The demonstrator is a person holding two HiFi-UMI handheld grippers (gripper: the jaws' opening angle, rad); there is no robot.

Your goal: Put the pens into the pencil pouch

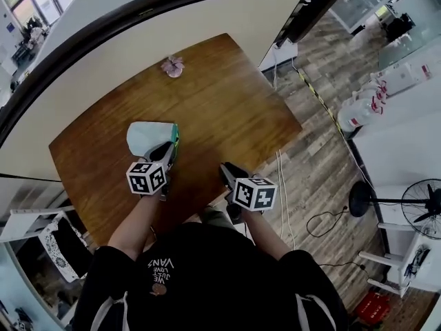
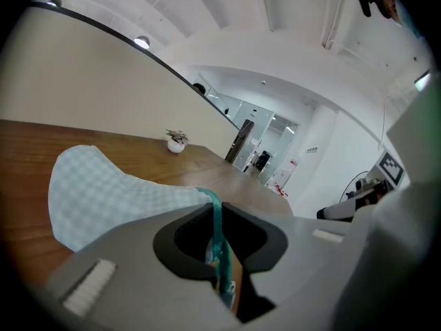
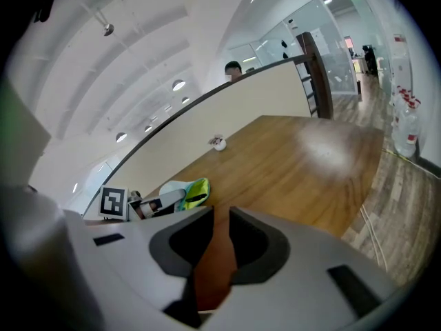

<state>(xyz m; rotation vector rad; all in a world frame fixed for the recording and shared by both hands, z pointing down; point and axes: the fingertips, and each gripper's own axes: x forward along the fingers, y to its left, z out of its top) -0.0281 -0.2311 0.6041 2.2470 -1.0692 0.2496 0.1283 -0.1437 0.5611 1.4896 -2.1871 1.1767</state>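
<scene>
A pale blue-green checked pencil pouch [image 1: 148,136] lies on the wooden table [image 1: 227,102] near its front left. My left gripper [image 1: 170,152] is at the pouch's right end, shut on its teal edge strip [image 2: 215,216], which runs between the jaws. The pouch's cloth [image 2: 103,198] spreads to the left of them. My right gripper [image 1: 228,171] hovers near the table's front edge, a hand's width right of the pouch. Its jaws [image 3: 219,212] stand a narrow gap apart with only table showing between. From there the pouch [image 3: 180,193] shows a yellow-green lining. No loose pen is in view.
A small pink potted plant [image 1: 172,66] stands at the table's far side. A curved cream partition [image 1: 138,40] runs behind the table. Right of the table are wood-look floor with cables [image 1: 282,178], a standing fan [image 1: 420,209] and white bottles [image 1: 365,105].
</scene>
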